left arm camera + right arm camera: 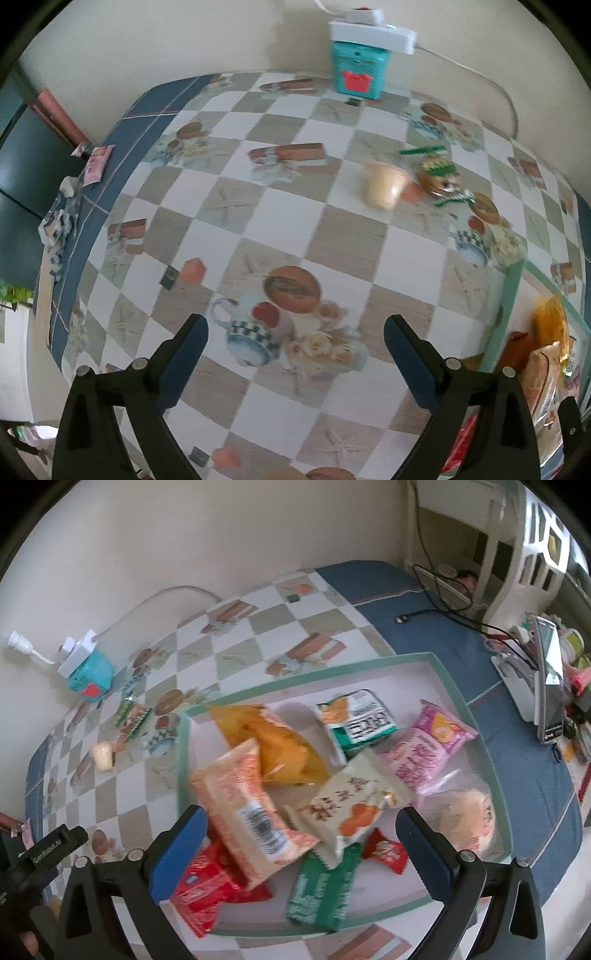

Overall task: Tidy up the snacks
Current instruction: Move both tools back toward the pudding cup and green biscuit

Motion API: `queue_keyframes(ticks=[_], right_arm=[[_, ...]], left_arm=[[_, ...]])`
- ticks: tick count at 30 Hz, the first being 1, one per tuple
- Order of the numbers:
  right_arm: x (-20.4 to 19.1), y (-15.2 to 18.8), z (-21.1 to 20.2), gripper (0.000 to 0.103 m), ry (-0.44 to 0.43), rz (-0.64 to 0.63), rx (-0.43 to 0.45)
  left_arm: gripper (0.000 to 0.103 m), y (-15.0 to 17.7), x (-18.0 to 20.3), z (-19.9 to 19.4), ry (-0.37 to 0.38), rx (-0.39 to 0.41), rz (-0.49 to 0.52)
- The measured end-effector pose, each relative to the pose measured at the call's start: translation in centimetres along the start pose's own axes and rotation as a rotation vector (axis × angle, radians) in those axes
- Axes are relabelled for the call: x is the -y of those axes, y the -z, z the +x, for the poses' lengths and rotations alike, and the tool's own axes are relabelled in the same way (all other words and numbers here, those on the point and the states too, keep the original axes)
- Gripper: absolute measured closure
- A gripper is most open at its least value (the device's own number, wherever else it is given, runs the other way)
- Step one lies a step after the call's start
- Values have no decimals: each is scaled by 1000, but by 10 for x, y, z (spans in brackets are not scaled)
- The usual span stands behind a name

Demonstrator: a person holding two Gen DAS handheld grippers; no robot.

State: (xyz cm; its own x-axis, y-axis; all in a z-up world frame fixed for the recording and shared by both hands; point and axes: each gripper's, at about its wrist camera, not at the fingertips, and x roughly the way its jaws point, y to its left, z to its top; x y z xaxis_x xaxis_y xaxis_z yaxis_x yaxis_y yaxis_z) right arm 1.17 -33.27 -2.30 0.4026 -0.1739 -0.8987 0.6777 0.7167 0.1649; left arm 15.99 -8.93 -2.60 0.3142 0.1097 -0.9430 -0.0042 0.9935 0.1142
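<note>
Table (pixel 332 236) w/ checkered cloth fills both views. Tray (pixel 476 716), green-rimmed, lies under and ahead of R gripper (pixel 301 834); in L view only its corner shows, right of the R-side finger.

Tray contents, approx. big to small: orange pkt (pixel 273 749) ahead of fingers; peach pkt (pixel 255 819) between the fingers, nearer the L-side one; pink pkt (pixel 424 753) ahead-right; white pkt (pixel 347 808) between fingers; clear bag (pixel 465 812) just right of R-side finger; green pkt (pixel 325 893) low between fingers; red pkt (pixel 207 890) by L-side finger.

R fingers (pixel 181 853) spread wide, nothing gripped. No pad contact seen.

L gripper (pixel 295 354) over bare cloth, fingers (pixel 184 362) spread wide, empty.

Still outside tray: jelly cup (pixel 386 184) and small green-wrapped snack (pixel 439 175), well ahead-right of L fingers, side by side. Teal box (pixel 360 70) far ahead by wall.
</note>
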Motion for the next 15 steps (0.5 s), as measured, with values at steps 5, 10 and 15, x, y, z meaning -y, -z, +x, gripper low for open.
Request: queue_keyframes(ticks=[5,10,15], right_arm=[[-31,5,-4,0,-17,-65,12],[-66,15,-5,0,-36,-133,17],[-99,28,0,0,-61,-180,-3]], left_arm=[[7,-7,-28,0,-8,3,-44],[7,-13,-59,1,-24,7,-93],[7,-19,-85,3,-28,8,-129]])
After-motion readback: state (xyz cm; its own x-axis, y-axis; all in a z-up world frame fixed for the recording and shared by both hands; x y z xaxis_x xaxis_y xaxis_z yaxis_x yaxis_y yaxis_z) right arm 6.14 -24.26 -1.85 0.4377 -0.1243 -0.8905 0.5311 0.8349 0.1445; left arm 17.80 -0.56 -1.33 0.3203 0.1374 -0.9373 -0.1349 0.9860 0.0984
